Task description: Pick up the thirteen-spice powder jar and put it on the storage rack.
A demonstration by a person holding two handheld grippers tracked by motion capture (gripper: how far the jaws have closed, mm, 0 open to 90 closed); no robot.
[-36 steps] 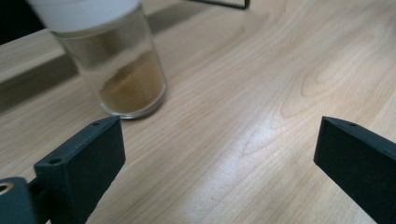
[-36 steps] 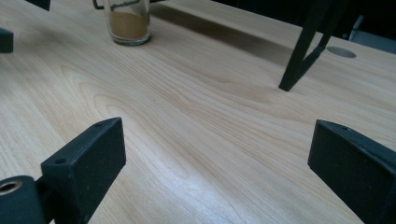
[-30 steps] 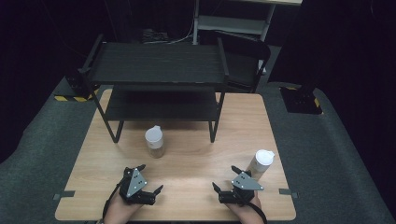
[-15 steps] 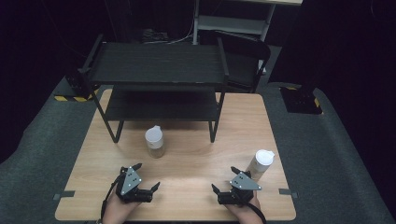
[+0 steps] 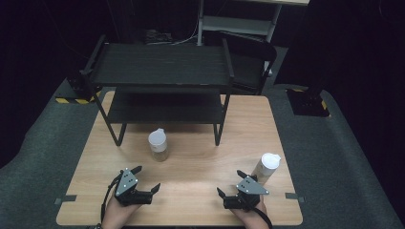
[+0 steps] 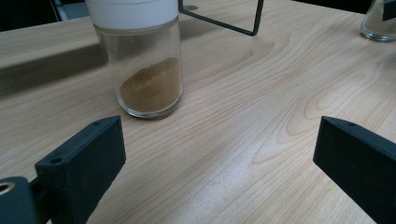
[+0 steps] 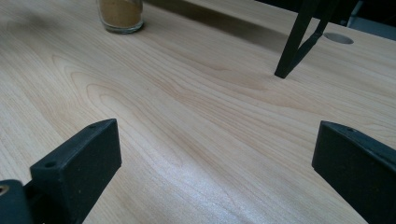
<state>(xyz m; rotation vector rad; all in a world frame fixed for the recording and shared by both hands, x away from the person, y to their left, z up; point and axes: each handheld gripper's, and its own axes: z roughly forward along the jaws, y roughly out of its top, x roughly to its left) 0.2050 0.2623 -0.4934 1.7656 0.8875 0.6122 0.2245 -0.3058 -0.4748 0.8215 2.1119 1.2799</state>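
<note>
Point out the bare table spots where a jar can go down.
Free: the wood between the left gripper and right gripper, and the strip between the brown-powder jar and the rack's right leg. Both rack shelves are bare too. Tightest spot: the white-lidded jar sits right beside the right gripper.

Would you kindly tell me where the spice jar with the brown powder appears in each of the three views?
High view: the spice jar stands left of centre on the table, in front of the black shelf rack.
Left gripper view: upper left, beyond the left jaw.
Right gripper view: cropped at the top edge, left.
Shared landmark: the rack's black leg.
</note>
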